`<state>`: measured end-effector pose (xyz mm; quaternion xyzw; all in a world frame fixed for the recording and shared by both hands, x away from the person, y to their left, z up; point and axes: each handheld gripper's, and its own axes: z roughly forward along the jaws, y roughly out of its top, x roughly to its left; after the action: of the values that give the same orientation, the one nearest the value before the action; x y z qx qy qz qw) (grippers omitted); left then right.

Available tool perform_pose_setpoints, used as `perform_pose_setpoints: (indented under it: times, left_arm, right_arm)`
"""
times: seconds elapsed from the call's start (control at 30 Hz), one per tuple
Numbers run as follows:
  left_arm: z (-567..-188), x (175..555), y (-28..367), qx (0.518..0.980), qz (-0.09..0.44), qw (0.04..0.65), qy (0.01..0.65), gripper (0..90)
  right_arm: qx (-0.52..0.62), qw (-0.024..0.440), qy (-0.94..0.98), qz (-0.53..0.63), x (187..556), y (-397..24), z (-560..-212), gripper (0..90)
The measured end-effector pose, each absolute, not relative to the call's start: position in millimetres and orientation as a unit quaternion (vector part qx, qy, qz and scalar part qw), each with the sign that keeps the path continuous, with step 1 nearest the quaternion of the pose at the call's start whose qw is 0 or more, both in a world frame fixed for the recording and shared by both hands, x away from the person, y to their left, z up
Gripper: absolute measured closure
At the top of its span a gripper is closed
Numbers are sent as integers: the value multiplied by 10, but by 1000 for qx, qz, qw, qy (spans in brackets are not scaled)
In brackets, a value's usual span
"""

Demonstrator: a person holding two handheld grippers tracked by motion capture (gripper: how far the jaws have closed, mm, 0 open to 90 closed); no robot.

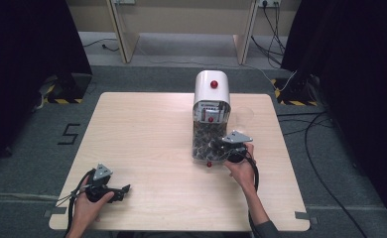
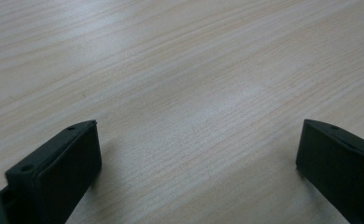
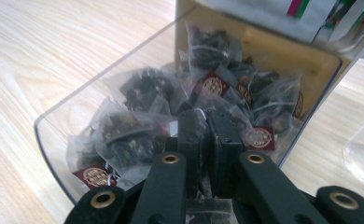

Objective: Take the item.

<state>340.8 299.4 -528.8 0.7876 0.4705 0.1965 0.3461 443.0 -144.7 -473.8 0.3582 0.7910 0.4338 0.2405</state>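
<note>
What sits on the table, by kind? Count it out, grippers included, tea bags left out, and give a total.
Grippers: 2 (left gripper, right gripper)
Tea dispenser: 1
Clear glass: 1
Total: 4

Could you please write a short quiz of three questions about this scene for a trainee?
1. True or false: the left gripper holds a tea bag.
2. What fills the clear drawer of the white dispenser?
3. The right gripper has its jaws: A) wide apart above the table; B) closed together among the tea bags.

Key: 1. False, it is open and empty. 2. Tea bags. 3. B.
</note>
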Motion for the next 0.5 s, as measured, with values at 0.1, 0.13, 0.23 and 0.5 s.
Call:
perform_pose_setpoints:
  times: [0.1, 0.13, 0.23, 0.5]
  left_arm:
    - [-5288, 3408, 2994, 787, 197, 346, 471, 0]
    - [-5288, 3408, 2995, 788, 197, 346, 470, 0]
    - [-5288, 3408, 2994, 787, 197, 346, 470, 0]
    - [-5288, 3408, 2994, 787, 197, 346, 471, 0]
  right_arm:
    - [354, 241, 789, 439, 4411, -1454, -4706, 857]
    - [352, 242, 789, 442, 4408, -1454, -4697, 858]
    - [352, 242, 785, 449, 4387, -1452, -4670, 858]
    - [342, 248, 777, 467, 4344, -1463, -4572, 860]
